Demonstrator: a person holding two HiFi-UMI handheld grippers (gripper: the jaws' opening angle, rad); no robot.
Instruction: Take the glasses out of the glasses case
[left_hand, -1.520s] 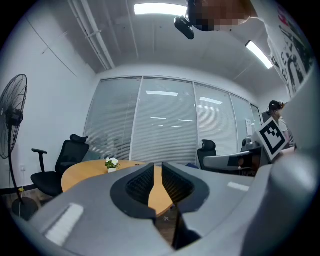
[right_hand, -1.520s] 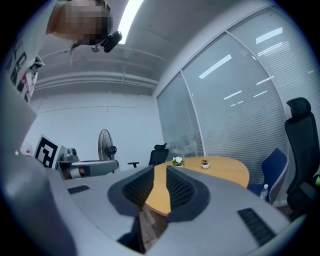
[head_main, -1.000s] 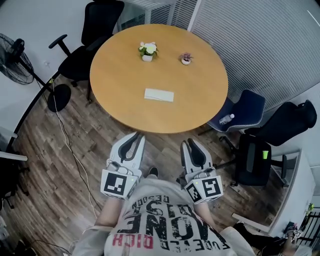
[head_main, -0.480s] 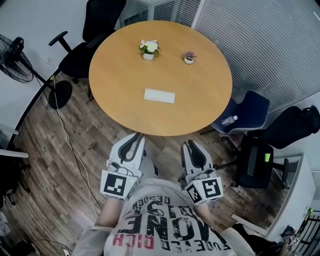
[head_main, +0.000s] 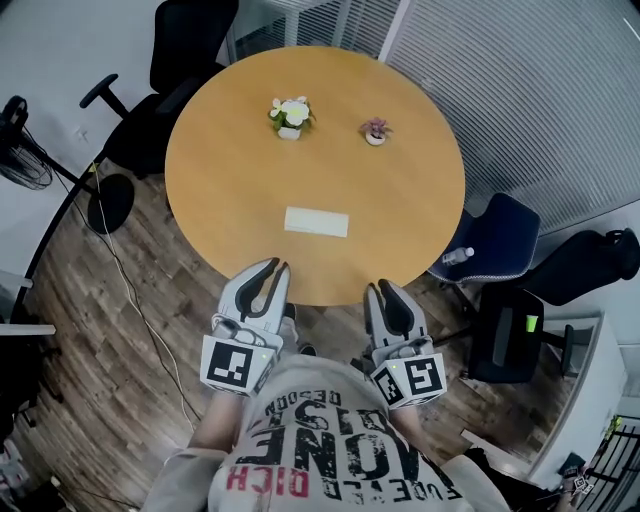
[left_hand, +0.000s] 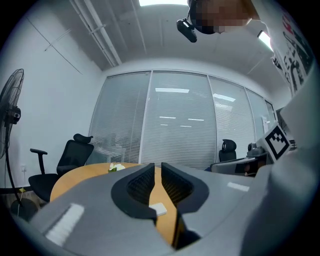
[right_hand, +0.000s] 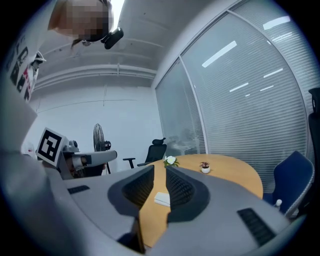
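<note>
The white glasses case (head_main: 317, 221) lies flat on the round wooden worktop (head_main: 220, 180), between its middle and the near edge, with its long side running along that edge. Your left gripper (head_main: 272, 267) reaches just over the near edge toward its left part, near the case but apart from it. Its jaws stand a narrow slit apart and pinch nothing. Your right gripper (head_main: 384, 288) has its tips at the near edge toward its right part, also clear of the case. Its jaws are likewise slightly spread and hold nothing.

Toward the far edge stand a white-flowered potted plant (head_main: 290, 113) and a small pink-flowered pot (head_main: 375, 130), well apart from the case. Off the worktop, a black office chair (head_main: 165, 90) stands at the far left. A blue chair (head_main: 500, 230) by the right edge carries a water bottle (head_main: 455, 256), and a standing fan (head_main: 22, 160) is on the left.
</note>
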